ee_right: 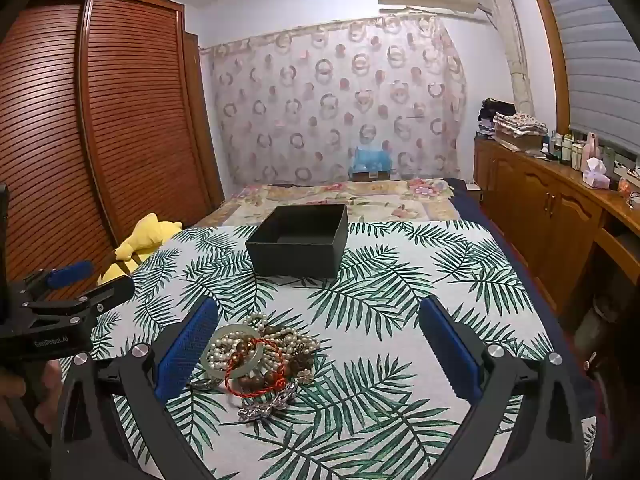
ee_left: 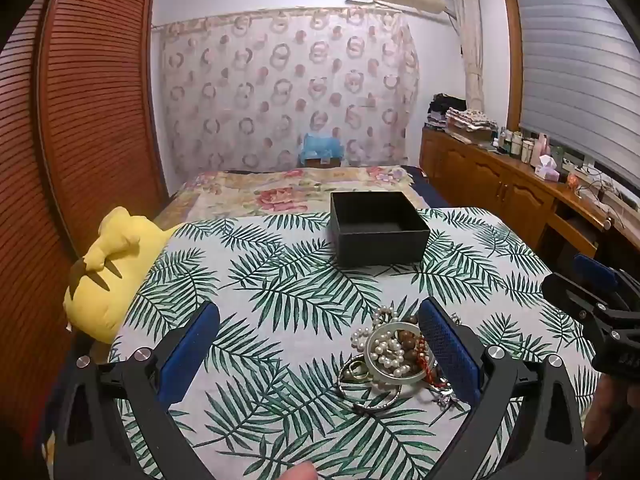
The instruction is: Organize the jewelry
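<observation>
A heap of jewelry (ee_left: 394, 354) lies on the palm-leaf cloth (ee_left: 280, 280): pearl strands, a pale bangle, brown wooden beads, a red cord, silver pieces. My left gripper (ee_left: 320, 312) stands open above the cloth, the heap beside its right pad. In the right wrist view the same jewelry heap (ee_right: 256, 356) lies just inside the left pad of my open right gripper (ee_right: 320, 308). An empty black box (ee_left: 378, 226) stands beyond the heap, box (ee_right: 298, 240) open at the top. Nothing is held.
A yellow plush toy (ee_left: 112, 272) lies at the cloth's left edge. A flowered bedspread (ee_left: 280, 188) lies beyond the box. A wooden slatted wardrobe (ee_right: 100, 120) stands on the left, a wooden sideboard (ee_right: 560, 200) with bottles on the right.
</observation>
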`<state>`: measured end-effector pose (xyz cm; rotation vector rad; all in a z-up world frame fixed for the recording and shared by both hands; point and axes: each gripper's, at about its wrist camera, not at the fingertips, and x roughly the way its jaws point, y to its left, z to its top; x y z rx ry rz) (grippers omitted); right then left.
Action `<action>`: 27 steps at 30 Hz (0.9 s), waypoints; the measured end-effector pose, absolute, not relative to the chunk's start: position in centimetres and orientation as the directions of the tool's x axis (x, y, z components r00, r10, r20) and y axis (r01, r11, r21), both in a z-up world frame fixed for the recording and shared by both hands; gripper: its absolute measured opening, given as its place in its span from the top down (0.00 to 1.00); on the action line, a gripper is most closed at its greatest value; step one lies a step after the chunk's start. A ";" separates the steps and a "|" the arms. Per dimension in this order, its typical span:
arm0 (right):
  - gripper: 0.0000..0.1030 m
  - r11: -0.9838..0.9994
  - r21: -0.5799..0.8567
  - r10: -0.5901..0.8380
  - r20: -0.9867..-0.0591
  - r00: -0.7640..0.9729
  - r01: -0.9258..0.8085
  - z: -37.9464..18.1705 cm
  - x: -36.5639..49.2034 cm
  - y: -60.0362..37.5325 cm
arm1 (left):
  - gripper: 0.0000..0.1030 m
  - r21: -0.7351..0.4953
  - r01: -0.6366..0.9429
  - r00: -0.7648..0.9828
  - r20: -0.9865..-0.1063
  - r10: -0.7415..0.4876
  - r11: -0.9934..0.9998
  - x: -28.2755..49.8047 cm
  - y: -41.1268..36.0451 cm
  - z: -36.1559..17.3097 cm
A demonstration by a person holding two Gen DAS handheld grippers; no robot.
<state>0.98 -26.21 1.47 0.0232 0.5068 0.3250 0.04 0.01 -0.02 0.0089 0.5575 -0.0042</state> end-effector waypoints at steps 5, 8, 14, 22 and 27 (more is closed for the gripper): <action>0.02 0.948 0.112 0.315 -0.472 0.823 -0.298 1.4 1.0 -26.3 | 0.07 0.010 0.006 0.850 -0.526 0.000 1.000 0.0 0.0 0.0; 0.02 0.948 0.113 0.314 -0.471 0.824 -0.296 1.4 1.0 -26.3 | 0.07 0.011 0.005 0.851 -0.525 0.001 1.000 0.0 0.0 0.0; 0.02 0.948 0.116 0.315 -0.471 0.824 -0.296 1.4 1.1 -26.3 | 0.07 0.013 0.007 0.853 -0.522 0.001 1.000 0.0 0.0 0.0; 0.02 0.948 0.122 0.317 -0.471 0.823 -0.296 1.4 1.0 -26.7 | 0.07 0.006 0.012 0.853 -0.522 -0.007 1.000 -0.1 0.3 0.1; 0.02 0.948 0.122 0.317 -0.472 0.823 -0.295 1.4 1.4 -27.4 | 0.07 0.008 0.012 0.854 -0.520 -0.006 1.000 -0.2 0.1 0.2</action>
